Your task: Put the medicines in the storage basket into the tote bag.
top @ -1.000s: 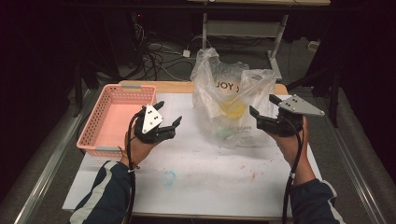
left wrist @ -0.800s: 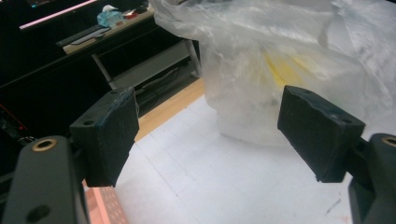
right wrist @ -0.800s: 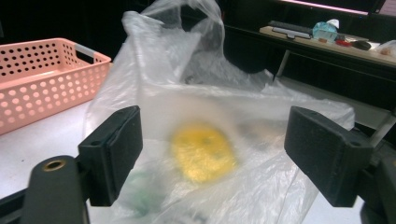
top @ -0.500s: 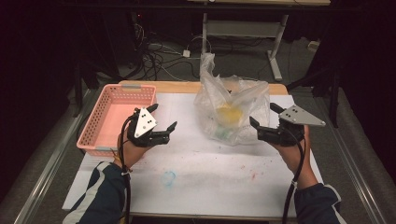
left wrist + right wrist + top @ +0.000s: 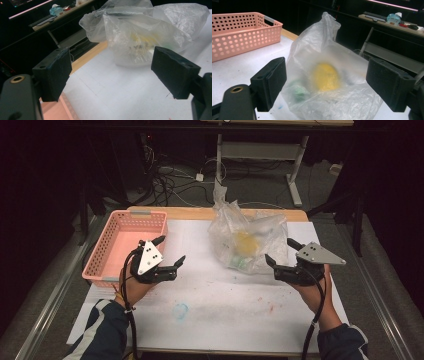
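Both grippers flank the plastic bag (image 5: 248,244), left gripper (image 5: 169,256) and right gripper (image 5: 278,253) released, holding nothing. Best pinch loose film near the bag's top, not the yellow item (image 5: 325,76) inside.

Your bench (image 5: 215,213) carried a white sheet (image 5: 225,310) over most of its wooden top. On that sheet a clear plastic bag (image 5: 247,242) sat at about one o'clock, a pink basket (image 5: 107,255) at ten o'clock.

Open white table (image 5: 220,310) between and before both hands; plastic bag (image 5: 250,242) blocking centre-back, pink basket (image 5: 125,245) walling the left edge.
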Tool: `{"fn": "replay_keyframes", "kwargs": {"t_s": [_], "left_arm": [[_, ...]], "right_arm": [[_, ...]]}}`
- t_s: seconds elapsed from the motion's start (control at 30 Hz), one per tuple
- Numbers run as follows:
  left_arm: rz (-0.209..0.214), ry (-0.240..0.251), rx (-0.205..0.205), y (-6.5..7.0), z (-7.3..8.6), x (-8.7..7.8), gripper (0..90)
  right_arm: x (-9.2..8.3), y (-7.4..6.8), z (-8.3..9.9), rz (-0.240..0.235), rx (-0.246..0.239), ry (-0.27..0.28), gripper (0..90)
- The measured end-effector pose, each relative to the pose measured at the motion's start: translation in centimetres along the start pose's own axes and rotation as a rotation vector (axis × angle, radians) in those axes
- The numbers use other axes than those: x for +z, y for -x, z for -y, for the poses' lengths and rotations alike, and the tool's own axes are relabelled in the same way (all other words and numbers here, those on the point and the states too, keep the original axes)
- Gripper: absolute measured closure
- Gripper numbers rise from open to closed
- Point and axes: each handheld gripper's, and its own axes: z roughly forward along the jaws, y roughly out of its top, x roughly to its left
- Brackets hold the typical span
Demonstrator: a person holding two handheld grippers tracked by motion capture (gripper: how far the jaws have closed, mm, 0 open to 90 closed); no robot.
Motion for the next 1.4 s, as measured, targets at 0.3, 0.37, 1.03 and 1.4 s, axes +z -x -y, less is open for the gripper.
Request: {"fn": "replay_keyframes", "kwargs": {"t_s": [0.3, 0.37, 1.03, 1.4], "left_arm": [[-0.001, 0.005, 0.019, 0.5, 0.3, -1.2, 16.7], [-0.002, 0.009, 0.02, 0.6, 0.4, -1.4, 16.7], [0.002, -0.01, 0.077, 1.5, 1.9, -3.1, 16.6], [-0.011, -0.033, 0.078, 1.4, 3.4, -4.2, 16.6]], "right_arm": [[-0.8, -0.7, 0.9, -0.02, -0.023, -0.005, 17.5], [-1.0, -0.8, 1.1, -0.018, -0.033, -0.006, 17.5], [-1.6, -2.5, 3.2, -0.057, -0.076, -0.007, 17.3], [-2.0, -3.1, 4.3, -0.064, -0.097, -0.027, 17.6]]}}
